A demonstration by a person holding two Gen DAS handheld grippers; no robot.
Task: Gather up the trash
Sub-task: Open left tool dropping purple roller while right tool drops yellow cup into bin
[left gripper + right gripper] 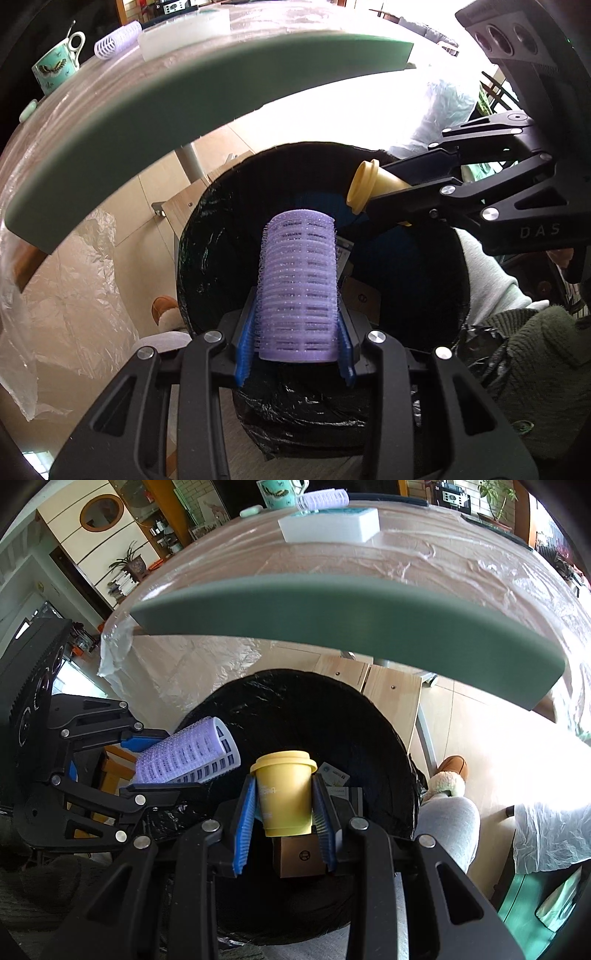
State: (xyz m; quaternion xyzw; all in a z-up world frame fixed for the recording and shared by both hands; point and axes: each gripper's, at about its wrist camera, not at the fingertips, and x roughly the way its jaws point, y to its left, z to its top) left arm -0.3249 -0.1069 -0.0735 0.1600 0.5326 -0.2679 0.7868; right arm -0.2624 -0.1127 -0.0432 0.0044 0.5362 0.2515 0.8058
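Two clenched grippers above one bin: left on purple roller, right on yellow cup.

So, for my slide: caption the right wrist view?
Right gripper holds yellow cup over black-lined bin.

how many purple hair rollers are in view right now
2. One hair roller is clamped in the left gripper above the black bin bag. The second roller lies on the table by the teacup. The bin may hide more.
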